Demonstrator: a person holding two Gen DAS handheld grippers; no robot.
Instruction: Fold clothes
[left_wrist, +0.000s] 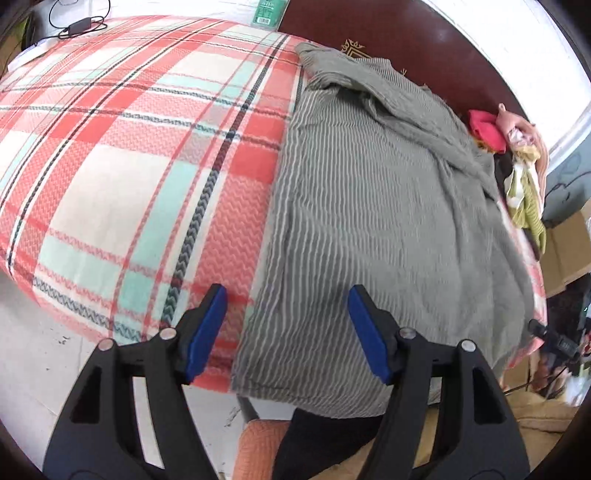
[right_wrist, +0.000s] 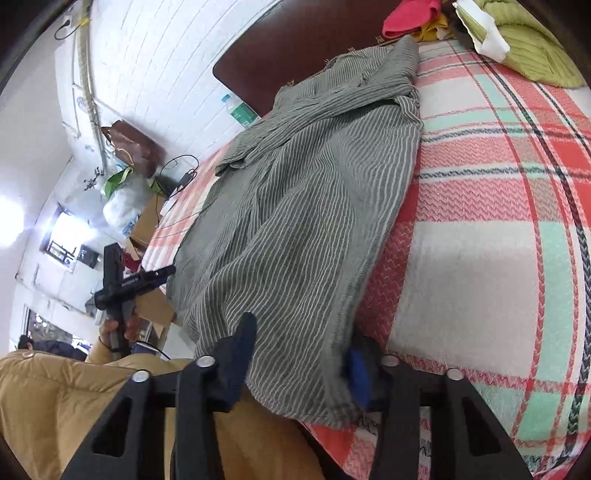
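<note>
garment: grey white-striped crinkled cloth (left_wrist: 369, 221) spread flat on bed's red-cream-mint plaid blanket (left_wrist: 129, 166), hem overhanging near edge | left claw (left_wrist: 286, 332): blue pads spread, over hem at 6 o'clock, nothing pinched | right claw (right_wrist: 299, 362): straddles hem corner at 6 o'clock; grip cannot tell | clothes pile (left_wrist: 517, 166) at 3 o'clock

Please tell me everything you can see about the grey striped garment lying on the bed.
The grey striped garment is thin woven-looking cloth with narrow white stripes. It lies spread almost flat on the plaid blanket, its far end bunched and folded over near the dark headboard, its near hem hanging slightly over the bed's edge. The left gripper hovers open above the hem's corner. The right gripper straddles the near hem; whether its pads pinch the cloth is unclear.
</note>
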